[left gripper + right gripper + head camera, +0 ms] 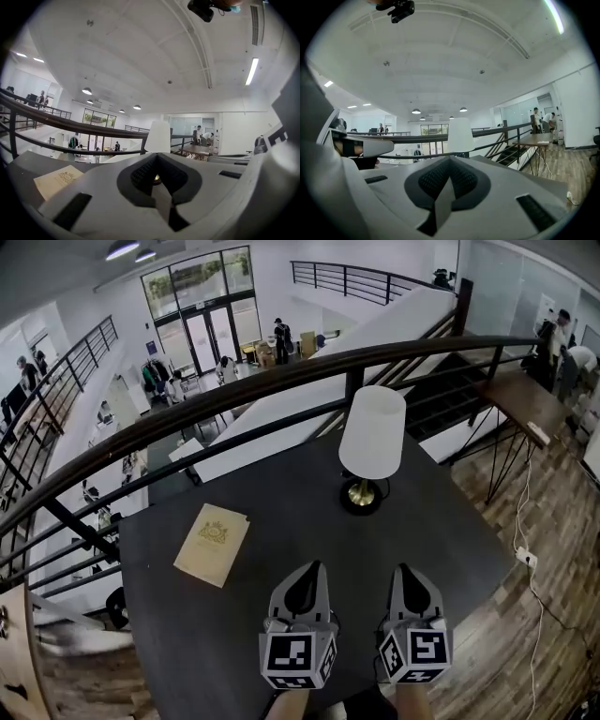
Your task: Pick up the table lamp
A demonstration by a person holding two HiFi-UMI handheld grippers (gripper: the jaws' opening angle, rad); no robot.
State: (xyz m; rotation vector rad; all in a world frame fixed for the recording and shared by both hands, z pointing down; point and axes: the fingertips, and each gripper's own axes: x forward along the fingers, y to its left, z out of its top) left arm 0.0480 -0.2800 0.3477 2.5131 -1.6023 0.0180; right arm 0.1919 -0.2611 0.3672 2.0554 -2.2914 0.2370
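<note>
we see table lamp upright at far side of table. left gripper and right gripper both closed, empty. likely top-heavy, shade fragile; we'd grip slim stem above base.

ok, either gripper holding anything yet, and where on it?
Nothing held. Left gripper and right gripper are both shut and empty, short of the table lamp.

A tan booklet lies flat on the dark table, left of centre. A curved black railing crosses the upper frame.
</note>
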